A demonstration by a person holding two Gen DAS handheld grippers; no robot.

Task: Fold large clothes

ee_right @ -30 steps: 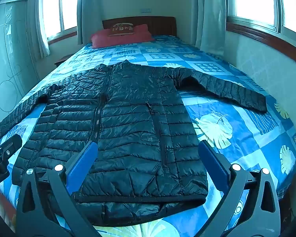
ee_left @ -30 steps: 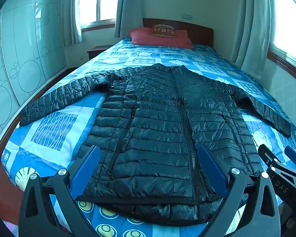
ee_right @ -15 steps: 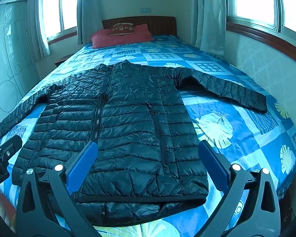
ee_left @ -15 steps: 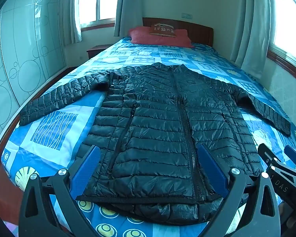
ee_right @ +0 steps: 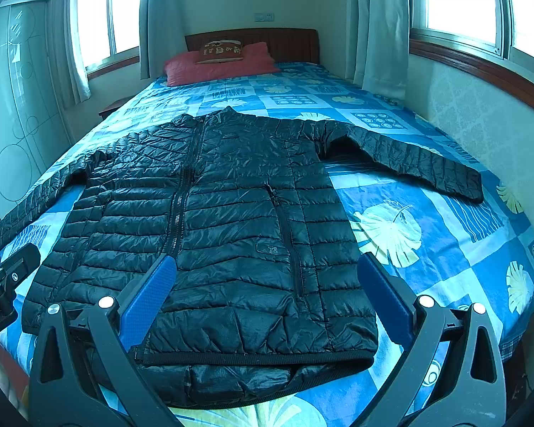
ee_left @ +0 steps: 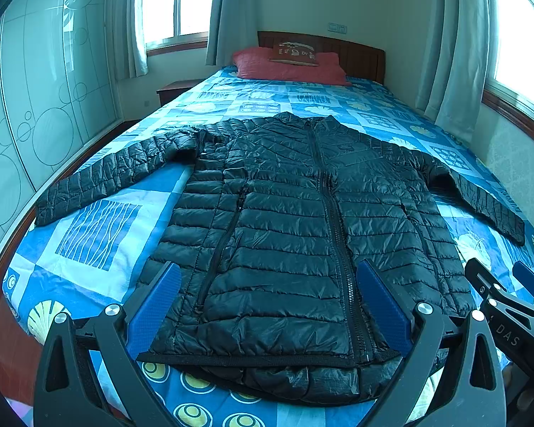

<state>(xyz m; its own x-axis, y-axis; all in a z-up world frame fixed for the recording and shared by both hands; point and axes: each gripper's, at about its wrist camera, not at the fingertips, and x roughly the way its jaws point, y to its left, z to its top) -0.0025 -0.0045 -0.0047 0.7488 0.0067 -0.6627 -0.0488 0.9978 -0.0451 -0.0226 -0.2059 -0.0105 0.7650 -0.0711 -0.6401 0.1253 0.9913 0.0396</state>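
Note:
A black quilted puffer jacket (ee_left: 288,220) (ee_right: 210,220) lies flat and zipped on the bed, collar toward the headboard, both sleeves spread out to the sides. Its hem lies nearest me at the foot of the bed. My left gripper (ee_left: 268,295) hovers open above the hem, left of the zipper line, with nothing between its blue pads. My right gripper (ee_right: 267,290) is open too, above the hem's right half. The right gripper's body (ee_left: 509,306) shows at the left wrist view's right edge, and the left gripper's body (ee_right: 0,281) at the right wrist view's left edge.
The bed (ee_left: 99,235) (ee_right: 445,235) has a blue patterned cover, red pillows (ee_left: 288,66) and a wooden headboard (ee_right: 288,44). A glass-front wardrobe (ee_left: 35,114) runs along the left. A wall with windows and curtains (ee_right: 384,25) lines the right. A nightstand (ee_left: 174,89) stands by the bed's head.
Both views have shifted very slightly; the jacket lies as before and both grippers stay open.

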